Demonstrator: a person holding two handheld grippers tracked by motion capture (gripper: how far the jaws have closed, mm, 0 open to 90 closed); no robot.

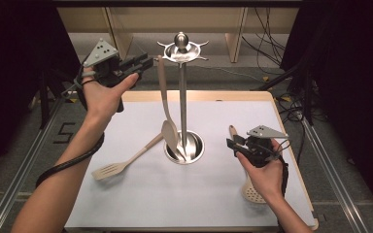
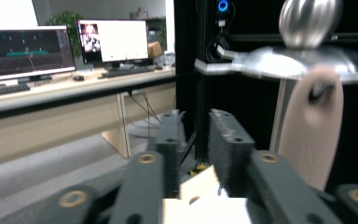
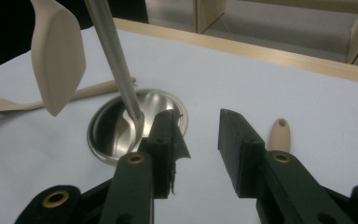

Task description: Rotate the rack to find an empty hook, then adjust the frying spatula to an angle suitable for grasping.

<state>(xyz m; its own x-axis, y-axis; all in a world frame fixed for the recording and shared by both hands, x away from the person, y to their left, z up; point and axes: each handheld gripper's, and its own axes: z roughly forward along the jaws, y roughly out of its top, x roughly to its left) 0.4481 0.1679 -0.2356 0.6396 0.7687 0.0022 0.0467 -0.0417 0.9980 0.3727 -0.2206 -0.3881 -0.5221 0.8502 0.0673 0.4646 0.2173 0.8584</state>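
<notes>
At the upper centre of the high view, a beige spatula (image 1: 167, 109) hangs by its handle hole from a hook of the steel utensil stand (image 1: 182, 97), its blade dangling low beside the stand's pole and just above the round base. The left gripper (image 1: 143, 63), held up at the upper left of the frame, points toward that hook with its jaw tips just short of the handle's top. In the left gripper view the handle (image 2: 312, 126) hangs at the right, outside the jaws; these stand parted with a narrow gap and nothing between them, so the gripper is released and touches nothing.

At the right of the high view, the right gripper (image 1: 233, 144) hovers low over the white mat (image 1: 141, 194), jaws spread and empty. A skimmer (image 1: 250, 190) lies under that hand, its handle end (image 3: 279, 134) just beyond the right jaw in the right gripper view. A slotted turner (image 1: 124, 162) lies flat at the lower left of the stand's base, its handle reaching toward the base.

The mat is bare in front of the stand and along its left side. The table's wooden edge (image 1: 291, 145) runs close to the right hand.
</notes>
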